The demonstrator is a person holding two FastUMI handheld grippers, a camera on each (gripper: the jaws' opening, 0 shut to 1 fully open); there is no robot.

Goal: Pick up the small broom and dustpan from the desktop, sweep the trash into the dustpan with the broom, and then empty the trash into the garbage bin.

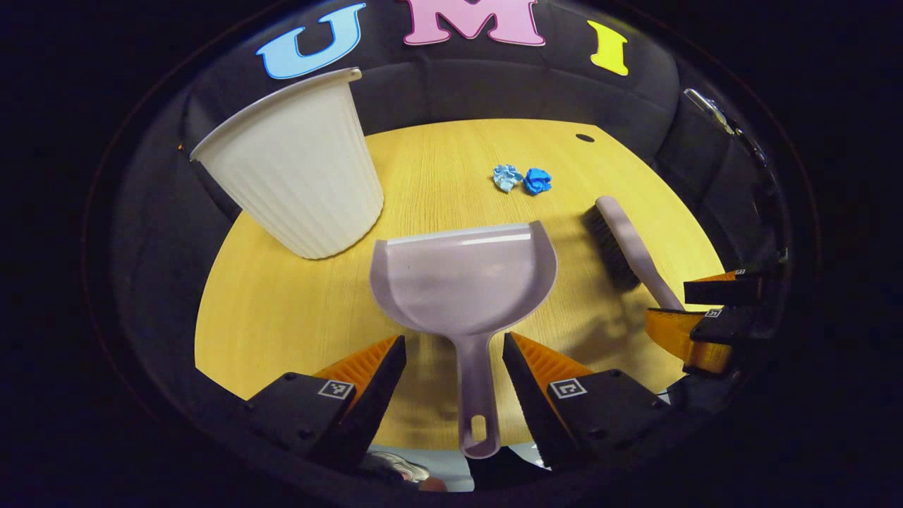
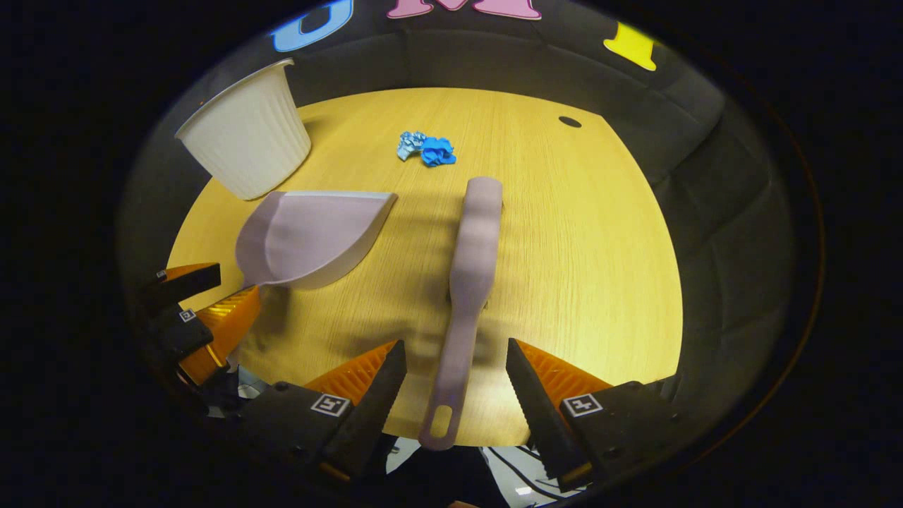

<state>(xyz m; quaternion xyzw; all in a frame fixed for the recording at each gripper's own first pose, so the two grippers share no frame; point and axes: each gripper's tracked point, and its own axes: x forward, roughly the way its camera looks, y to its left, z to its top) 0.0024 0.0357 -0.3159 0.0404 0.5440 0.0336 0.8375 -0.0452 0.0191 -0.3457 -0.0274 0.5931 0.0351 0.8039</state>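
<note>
In the left gripper view, the left claw (image 1: pixel 453 381) is spread open at the bottom centre, its fingers either side of the dustpan (image 1: pixel 463 279) handle without touching it. The dustpan lies at centre on the surface (image 1: pixel 282 310), the bin (image 1: pixel 296 169) at upper left, two paper scraps (image 1: pixel 522 178) above centre, the broom (image 1: pixel 624 243) at right. In the right gripper view, the right claw (image 2: pixel 455 384) is open at the bottom, straddling the broom (image 2: pixel 469 282) handle; dustpan (image 2: pixel 310 236) left of centre, bin (image 2: pixel 247 137) upper left, scraps (image 2: pixel 427 149) near the top
</note>
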